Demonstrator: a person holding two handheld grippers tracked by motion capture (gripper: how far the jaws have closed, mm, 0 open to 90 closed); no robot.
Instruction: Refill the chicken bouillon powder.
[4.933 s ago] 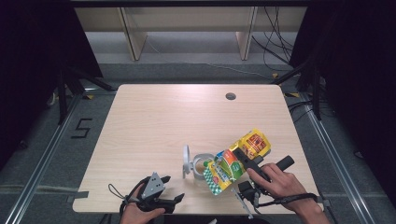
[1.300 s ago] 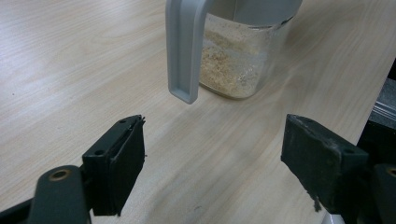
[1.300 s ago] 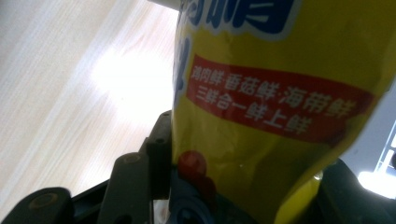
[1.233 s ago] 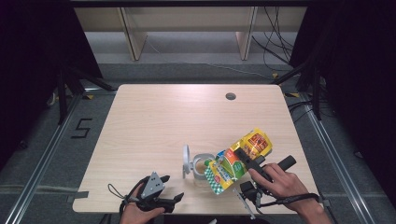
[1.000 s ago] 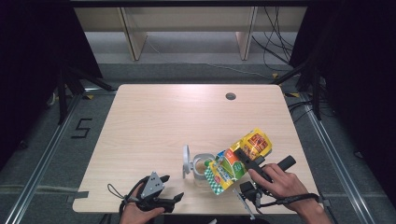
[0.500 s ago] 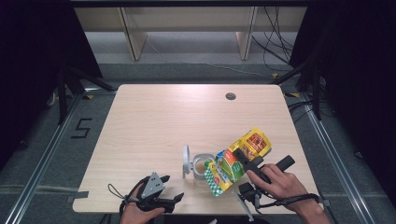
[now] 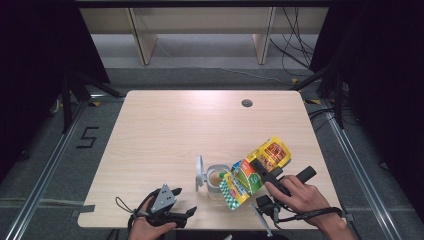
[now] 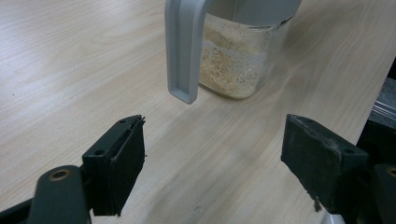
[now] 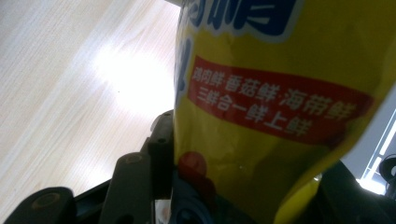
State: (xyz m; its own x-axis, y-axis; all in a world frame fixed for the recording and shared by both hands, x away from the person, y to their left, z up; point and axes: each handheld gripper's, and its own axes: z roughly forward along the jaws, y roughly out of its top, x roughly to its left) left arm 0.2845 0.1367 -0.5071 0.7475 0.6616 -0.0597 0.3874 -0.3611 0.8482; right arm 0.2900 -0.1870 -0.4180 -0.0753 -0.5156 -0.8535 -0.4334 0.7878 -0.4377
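Observation:
A clear jar (image 7: 216, 179) holding beige powder stands near the table's front edge, its grey flip lid (image 7: 199, 172) swung open to the left. My right gripper (image 7: 263, 171) is shut on a yellow and green bag (image 7: 245, 182), which is tilted with its lower end over the jar's mouth. In the right gripper view the bag (image 9: 280, 93) sits between the jaws of the right gripper (image 9: 252, 168). My left gripper (image 7: 187, 214) rests open at the front edge, left of the jar. From the left gripper (image 8: 215, 140), the jar (image 8: 233, 65) and its hanging lid (image 8: 182, 51) lie just ahead.
The wooden table (image 7: 175, 130) has a round cable hole (image 7: 246, 103) at the back right. Metal rails run along the floor on both sides, with a "5" mark (image 7: 85, 137) on the floor to the left. Cables lie at the far right.

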